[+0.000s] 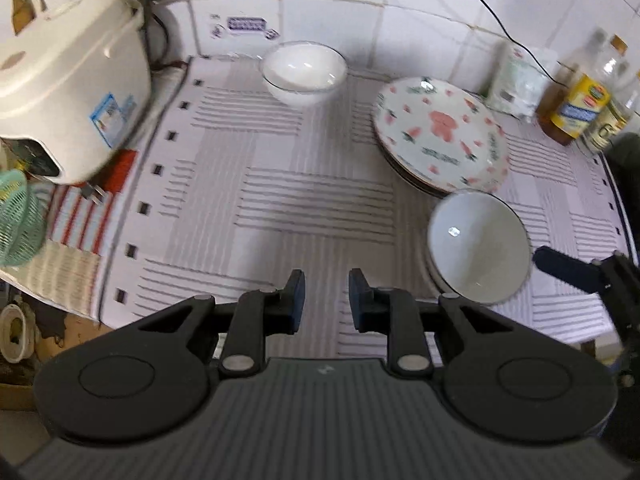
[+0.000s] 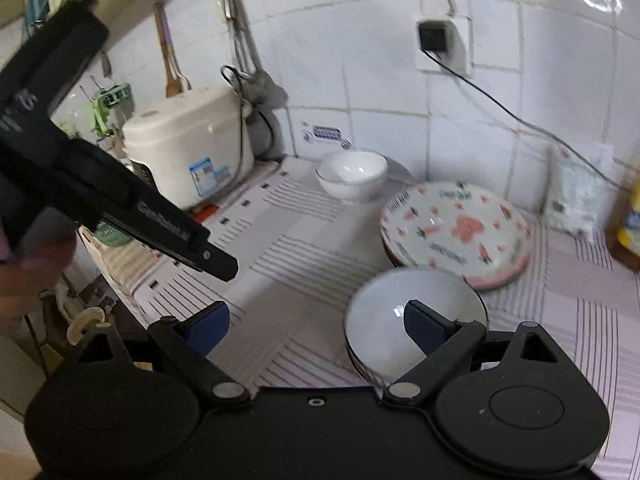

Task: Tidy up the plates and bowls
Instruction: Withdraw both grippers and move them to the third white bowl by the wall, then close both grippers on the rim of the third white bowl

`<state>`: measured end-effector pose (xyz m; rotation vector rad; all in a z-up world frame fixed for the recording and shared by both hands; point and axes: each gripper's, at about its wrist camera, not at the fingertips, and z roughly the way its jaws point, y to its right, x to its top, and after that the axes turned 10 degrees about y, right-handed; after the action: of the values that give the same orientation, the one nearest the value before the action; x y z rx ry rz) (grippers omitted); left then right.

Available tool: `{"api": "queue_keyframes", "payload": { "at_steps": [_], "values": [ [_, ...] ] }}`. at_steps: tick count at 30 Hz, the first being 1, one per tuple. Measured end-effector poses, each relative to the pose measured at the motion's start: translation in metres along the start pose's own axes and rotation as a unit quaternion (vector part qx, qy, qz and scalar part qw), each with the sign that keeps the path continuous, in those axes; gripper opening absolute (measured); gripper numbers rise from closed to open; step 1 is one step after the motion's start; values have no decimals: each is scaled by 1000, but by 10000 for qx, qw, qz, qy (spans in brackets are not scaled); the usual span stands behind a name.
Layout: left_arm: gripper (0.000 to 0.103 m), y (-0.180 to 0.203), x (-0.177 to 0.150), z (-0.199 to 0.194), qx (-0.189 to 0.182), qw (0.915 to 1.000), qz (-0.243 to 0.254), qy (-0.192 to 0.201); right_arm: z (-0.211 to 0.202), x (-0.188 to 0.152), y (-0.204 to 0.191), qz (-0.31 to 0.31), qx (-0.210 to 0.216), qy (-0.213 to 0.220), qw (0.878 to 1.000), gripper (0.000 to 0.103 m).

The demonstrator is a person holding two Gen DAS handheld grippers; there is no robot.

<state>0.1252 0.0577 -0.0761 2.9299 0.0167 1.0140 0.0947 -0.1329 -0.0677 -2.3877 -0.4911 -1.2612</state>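
the stack of round floral plates (image 1: 440, 132), white with pink strawberries and a pink figure in the middle, lies flat on the striped white and grey table cover (image 1: 280, 200), faces up, near the tiled back wall (image 1: 340, 12). being round, it has no long axis. only dark rims show of the plates under the top one, so their number cannot be told. just in front of it stands the near stack of white ceramic bowls (image 1: 478, 246), mouths up and tipped a little toward the cameras in these curved views; the lower bowls show only as thin rims. well apart, by the wall, stand the far white bowls with a thin dark rim line (image 1: 304, 70), also mouths up, one nested in another.

the left gripper (image 1: 326, 300) hangs over bare cloth with its blue pads drawn nearly together, a narrow gap between them and nothing in it. the right gripper (image 2: 316, 326) is spread wide and holds nothing; its right finger overlaps the near bowls in its own view, and touch cannot be told.

a cream rice cooker (image 1: 68, 80) stands at the left, blurred. oil bottles (image 1: 580, 100) at the right are cut off, and a white packet (image 1: 516, 84) beside them is too blurred to read.
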Motion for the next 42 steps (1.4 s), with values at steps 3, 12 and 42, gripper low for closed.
{"api": "queue_keyframes", "payload": {
  "at_steps": [3, 12, 42],
  "values": [
    [22, -8, 7, 7, 177, 9998, 98, 74, 8, 13, -8, -187, 52, 16, 9998, 96],
    [28, -27, 31, 38, 276, 9995, 120, 128, 49, 48, -8, -507, -160, 9, 9986, 96],
    [67, -81, 128, 186, 56, 9927, -755, 942, 248, 90, 77, 1580, -459, -153, 9863, 88]
  ]
}}
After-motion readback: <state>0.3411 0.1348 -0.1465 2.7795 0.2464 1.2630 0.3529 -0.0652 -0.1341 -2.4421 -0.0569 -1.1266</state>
